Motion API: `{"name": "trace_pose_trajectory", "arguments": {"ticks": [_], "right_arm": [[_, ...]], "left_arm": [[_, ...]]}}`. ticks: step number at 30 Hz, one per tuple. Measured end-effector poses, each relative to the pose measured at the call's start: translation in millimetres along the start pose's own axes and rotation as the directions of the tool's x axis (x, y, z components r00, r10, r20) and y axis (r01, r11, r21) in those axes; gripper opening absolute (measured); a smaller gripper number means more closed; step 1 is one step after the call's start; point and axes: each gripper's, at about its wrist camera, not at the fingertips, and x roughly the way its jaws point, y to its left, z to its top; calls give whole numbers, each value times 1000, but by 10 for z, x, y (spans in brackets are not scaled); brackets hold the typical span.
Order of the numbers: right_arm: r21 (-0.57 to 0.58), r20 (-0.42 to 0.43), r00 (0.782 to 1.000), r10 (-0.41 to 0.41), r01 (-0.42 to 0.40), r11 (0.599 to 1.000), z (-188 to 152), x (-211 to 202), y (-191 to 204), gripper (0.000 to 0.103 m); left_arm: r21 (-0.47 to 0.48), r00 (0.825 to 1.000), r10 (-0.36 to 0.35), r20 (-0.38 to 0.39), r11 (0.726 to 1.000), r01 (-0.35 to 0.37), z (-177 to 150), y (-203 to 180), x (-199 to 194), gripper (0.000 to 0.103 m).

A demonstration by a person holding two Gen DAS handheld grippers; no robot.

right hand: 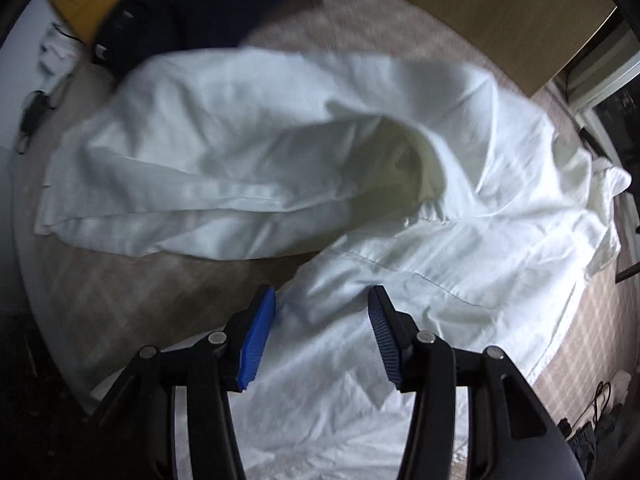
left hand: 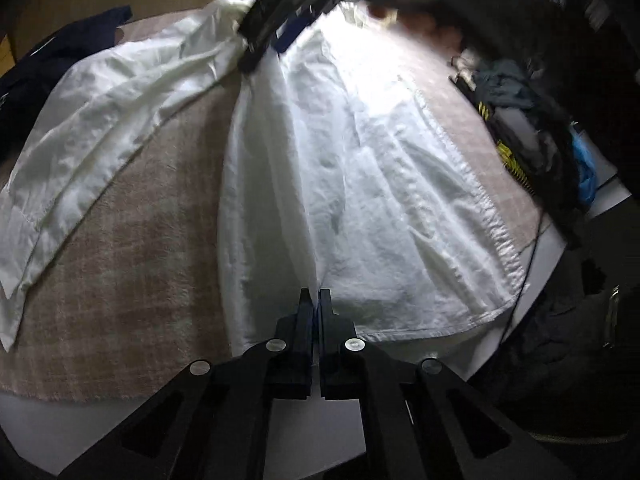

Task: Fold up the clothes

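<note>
Beige checked cloth covers the surface, with a white shirt spread flat across it. Left gripper is pinched tight on the shirt's hem fold; right gripper hangs above the shirt, jaws apart, holding nothing

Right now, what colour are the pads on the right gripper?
Blue, ribbed pads, clearest in the right wrist view.
</note>
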Motion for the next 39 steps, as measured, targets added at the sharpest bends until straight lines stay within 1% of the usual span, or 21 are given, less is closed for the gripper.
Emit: {"name": "trace_pose_trajectory", "arguments": {"ticks": [4,5,7,9,10,13,14,17,20,21,23,25,26,28,29,30,31,32,34,37,39], "right_arm": [[38,61,998,19,-21,999,23,6,-11,48],[46,60,998,24,-27,999,28,41,-9,48],[49,61,998,9,-12,999,6,93,10,48],[65,97,995,20,-26,998,-93,-17,-5,48],[73,130,991,36,-46,996,-205,-133,-23,48],[97,233,969,82,-107,990,-627,-504,-87,48],[112,239,968,76,-105,988,-813,-533,-73,48],[156,224,973,45,-81,984,-1301,-505,10,48],[207,146,989,31,-61,977,-1740,-221,69,47],[226,133,991,27,-57,972,-1828,-162,111,47],[262,139,990,17,-54,964,-1977,-138,196,47],[276,147,989,7,-48,960,-2130,-168,313,48],[271,137,991,0,-37,962,-2212,-177,381,48],[250,88,996,-20,-2,968,-2417,-211,475,48],[237,61,998,-31,16,971,-2522,-229,520,47],[267,71,997,-17,-3,964,-2597,-302,478,47],[308,93,996,5,-33,951,-2664,-394,408,47],[349,116,993,25,-64,935,-2730,-485,338,47],[425,164,984,62,-128,896,-2862,-667,198,47],[521,289,953,88,-233,821,-2932,-1009,-78,47],[531,358,927,109,-298,793,-2897,-1239,-213,48]], "left_arm": [[-22,999,-30,13,999,31,-21,185,-38,1],[-26,999,-39,-5,999,38,-11,212,32,1],[-3,998,-3,-59,1000,2,2,188,175,5],[-4,998,-18,-60,1000,18,-12,183,97,6],[3,998,-11,-61,1000,11,-6,186,48,10],[31,999,-9,-33,999,10,83,212,-179,14],[45,1000,-15,-22,999,16,144,214,-246,14],[148,1000,-25,-8,989,26,456,140,-237,16],[258,997,-56,-50,964,67,723,21,9,18],[292,996,-68,-66,953,84,809,-22,103,23],[356,991,-73,-111,928,109,958,-97,326,23],[406,990,-3,-138,912,60,1003,-75,528,22],[430,990,36,-139,902,28,1020,-52,601,16],[448,983,129,-134,892,-55,1063,20,638,21],[442,977,172,-128,892,-99,1084,79,619,30],[429,974,191,-120,895,-122,1101,143,575,37],[411,973,199,-113,901,-137,1118,202,515,32],[383,978,179,-109,915,-125,1135,249,418,31],[332,993,87,-84,942,-55,1164,282,180,31],[286,1000,2,-21,958,4,1251,257,-131,32],[288,999,29,12,957,-31,1368,278,-258,34]]}}
